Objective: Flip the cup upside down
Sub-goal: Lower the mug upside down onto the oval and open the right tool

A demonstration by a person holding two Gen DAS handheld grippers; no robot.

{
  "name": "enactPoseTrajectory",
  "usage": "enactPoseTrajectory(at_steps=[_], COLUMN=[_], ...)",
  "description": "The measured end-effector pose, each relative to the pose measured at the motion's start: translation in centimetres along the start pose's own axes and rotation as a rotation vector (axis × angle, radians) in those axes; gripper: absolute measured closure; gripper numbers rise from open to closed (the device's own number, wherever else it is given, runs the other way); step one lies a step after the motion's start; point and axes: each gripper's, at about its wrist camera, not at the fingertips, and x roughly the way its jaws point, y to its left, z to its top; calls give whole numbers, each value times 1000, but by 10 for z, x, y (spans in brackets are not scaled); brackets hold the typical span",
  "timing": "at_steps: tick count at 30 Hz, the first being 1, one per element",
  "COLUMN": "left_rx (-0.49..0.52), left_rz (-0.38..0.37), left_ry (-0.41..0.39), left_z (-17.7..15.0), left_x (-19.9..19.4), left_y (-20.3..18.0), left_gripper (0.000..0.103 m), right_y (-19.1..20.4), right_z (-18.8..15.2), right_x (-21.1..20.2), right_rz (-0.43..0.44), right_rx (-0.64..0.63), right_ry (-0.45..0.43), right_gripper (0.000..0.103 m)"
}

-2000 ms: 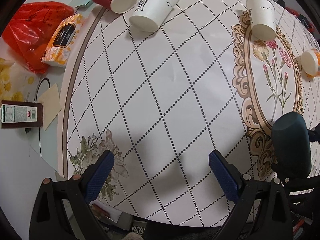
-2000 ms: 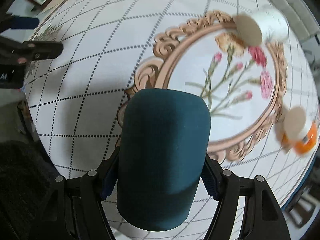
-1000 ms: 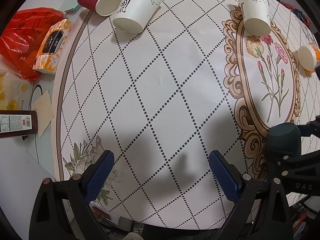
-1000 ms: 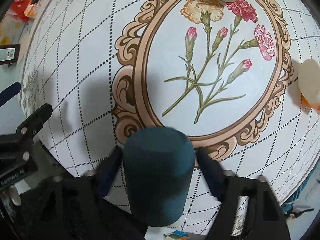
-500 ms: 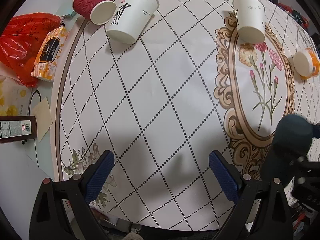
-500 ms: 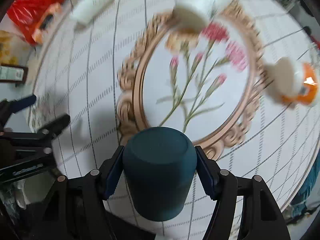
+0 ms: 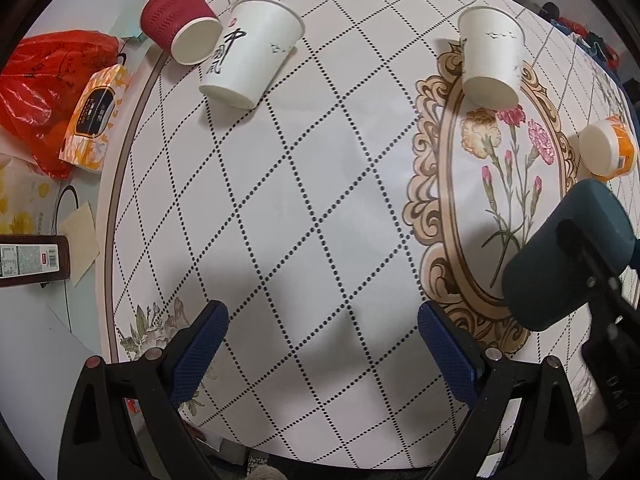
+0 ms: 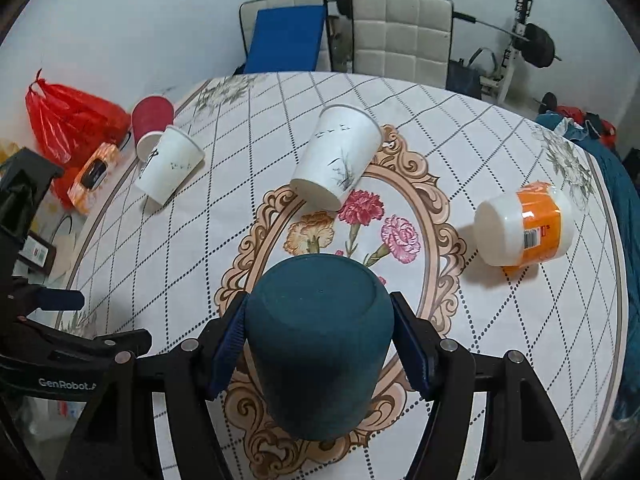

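Gripping the dark teal cup (image 8: 320, 340) base-up, the right gripper (image 8: 320, 344) showed chairs (image 8: 402, 32) at 12 o'clock. Only the left wrist view showed the left gripper (image 7: 322, 340) spread wide and empty.

Our left gripper (image 7: 322, 338) has black angular plastic arms ending in blue, finely ribbed finger pads (image 7: 199, 350), with round silver and reddish screw heads along the arms. Our right gripper (image 8: 320, 344) is built alike, and white lettering reading "GenRobot" marks the black body.

L cam high over table (image 7: 320, 184), R cam lower, nearer — both share it
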Motion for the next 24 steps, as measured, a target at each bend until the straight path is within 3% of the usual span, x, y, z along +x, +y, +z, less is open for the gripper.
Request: enactPoseTrajectory(at_steps=[9,20,24], left_rx=[-3,15,49], left_rz=[0,-24,-22], left_ry=[-3,-53,-87], left_z=[-11,-26,-36], left_x=[-1,-17,-26], left_y=[-12,-11,-9], left_gripper=[6,6,6], right_y=[-1,-1,-1], right_z=[-17,-40,-46], right_x=[-1,-14,-28], right_rz=[10,-20,-42], right_rx=[-43,-44,-6], right_ry=[-17,44,44], right_gripper=[32,32,22])
